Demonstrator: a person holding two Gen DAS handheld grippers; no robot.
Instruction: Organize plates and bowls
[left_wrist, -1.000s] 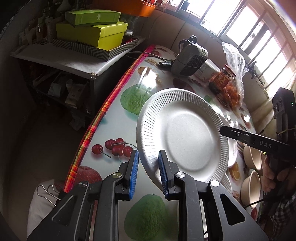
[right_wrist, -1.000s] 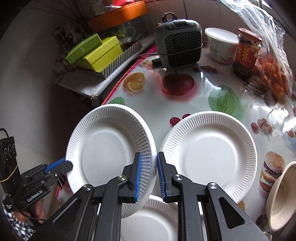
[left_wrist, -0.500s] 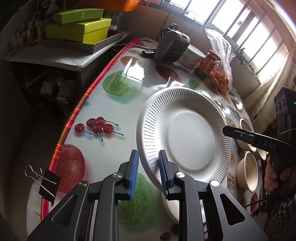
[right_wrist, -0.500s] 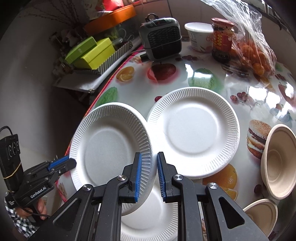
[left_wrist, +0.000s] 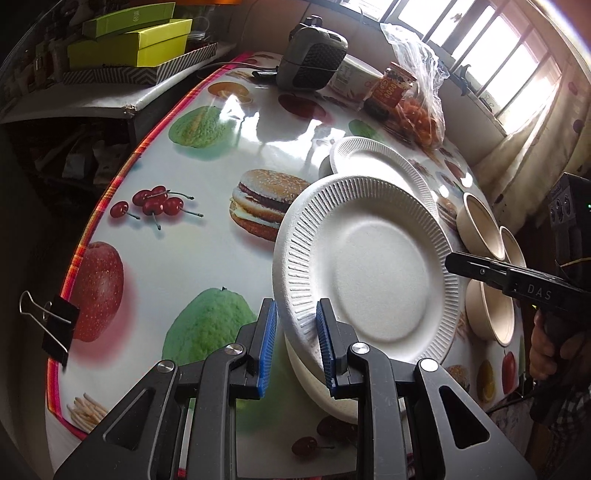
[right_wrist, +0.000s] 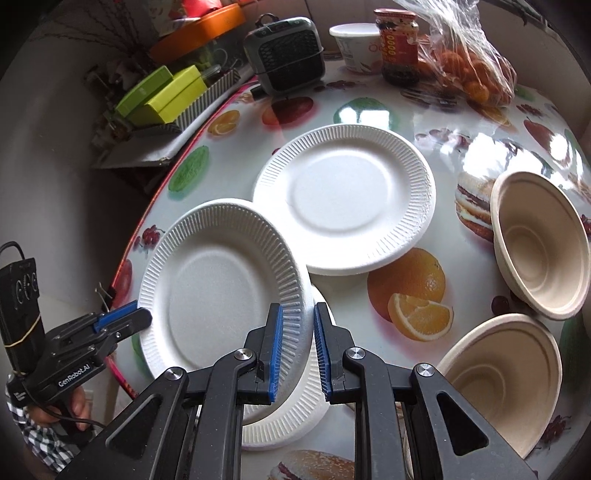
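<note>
White ribbed paper plate (left_wrist: 369, 273), seen from the left wrist, is held tilted above the fruit-printed tablecloth (left_wrist: 207, 266). The left gripper (left_wrist: 295, 336) pinches its near rim, while the right gripper's fingers (left_wrist: 476, 267) meet its far rim. A second white plate (left_wrist: 365, 158) lies flat behind it, with beige pulp bowls (left_wrist: 480, 229) to the right.

From the right wrist, the right gripper (right_wrist: 297, 343) is clamped on the same lifted plate (right_wrist: 218, 291), which the left gripper (right_wrist: 118, 317) grips at the opposite edge. Another plate (right_wrist: 291, 402) lies underneath, the flat plate (right_wrist: 343, 199) sits beyond, and two beige bowls (right_wrist: 539, 240) stand to the right.
</note>
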